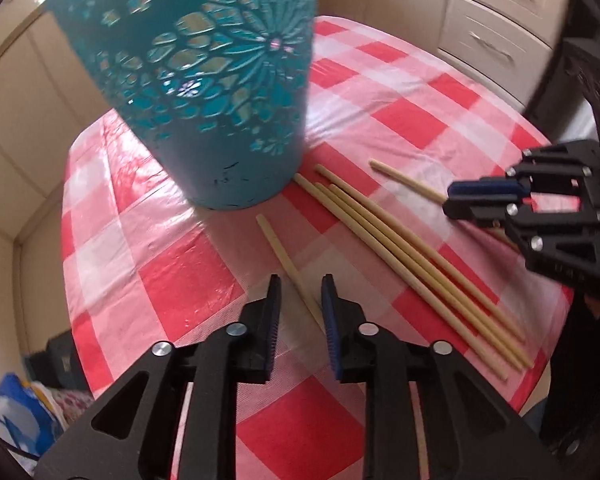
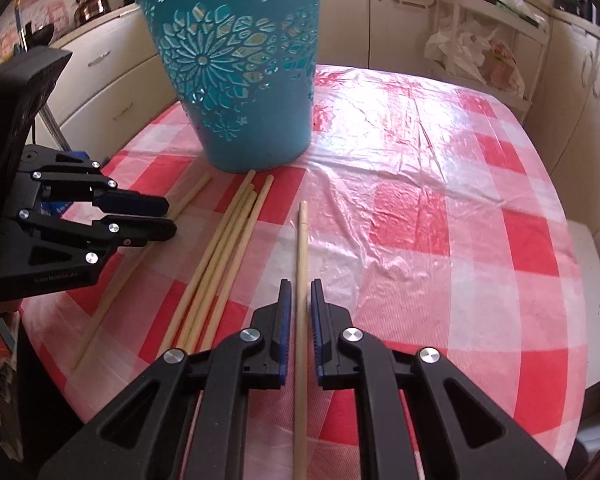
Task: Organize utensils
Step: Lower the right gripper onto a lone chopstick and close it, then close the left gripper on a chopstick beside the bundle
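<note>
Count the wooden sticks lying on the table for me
6: one between the right gripper jaws, four bundled before the teal basket, one under the left gripper.

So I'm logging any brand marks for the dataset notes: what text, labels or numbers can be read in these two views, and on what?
"GenRobot.AI": faint raised lettering on the black body of the left gripper, seen in the right wrist view.
Raised marks on the right gripper body in the left wrist view: too blurred to read.
Pink wall posters behind the kettle: too small to read.
Teal basket and chopsticks: no text.
</note>
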Action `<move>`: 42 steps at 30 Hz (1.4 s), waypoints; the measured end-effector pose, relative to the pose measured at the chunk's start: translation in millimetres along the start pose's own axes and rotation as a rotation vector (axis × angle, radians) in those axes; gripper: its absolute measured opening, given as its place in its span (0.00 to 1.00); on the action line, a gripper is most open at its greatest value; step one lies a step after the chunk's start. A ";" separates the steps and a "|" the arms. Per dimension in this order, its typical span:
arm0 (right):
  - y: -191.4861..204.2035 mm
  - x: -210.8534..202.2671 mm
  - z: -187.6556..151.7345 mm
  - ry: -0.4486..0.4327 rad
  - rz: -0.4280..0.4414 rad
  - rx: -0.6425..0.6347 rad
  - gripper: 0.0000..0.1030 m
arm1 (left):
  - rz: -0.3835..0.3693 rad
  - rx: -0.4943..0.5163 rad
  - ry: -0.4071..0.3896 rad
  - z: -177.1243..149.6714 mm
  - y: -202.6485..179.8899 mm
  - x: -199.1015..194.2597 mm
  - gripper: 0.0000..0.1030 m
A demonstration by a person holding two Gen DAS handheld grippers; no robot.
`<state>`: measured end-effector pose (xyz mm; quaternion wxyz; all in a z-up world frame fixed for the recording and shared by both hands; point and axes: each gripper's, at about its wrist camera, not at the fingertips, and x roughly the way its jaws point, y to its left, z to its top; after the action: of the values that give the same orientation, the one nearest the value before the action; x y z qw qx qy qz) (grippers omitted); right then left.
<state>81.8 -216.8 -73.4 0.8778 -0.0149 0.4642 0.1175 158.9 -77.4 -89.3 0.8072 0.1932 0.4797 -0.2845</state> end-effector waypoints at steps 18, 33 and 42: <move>-5.4 1.1 4.0 0.007 0.001 -0.023 0.06 | 0.123 -0.199 -0.047 3.6 -9.4 4.9 0.16; -1.4 -1.6 -1.7 0.010 -0.009 -0.033 0.06 | 0.136 -0.200 -0.071 -2.8 -25.1 0.7 0.05; -14.1 -8.7 -7.3 -0.018 0.068 0.081 0.06 | 0.136 -0.252 -0.125 -13.1 -25.3 -8.0 0.05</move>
<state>74.3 -233.1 -71.6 0.8773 0.0375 0.4610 0.1283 130.9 -86.9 -89.3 0.8706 0.1045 0.4464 -0.1784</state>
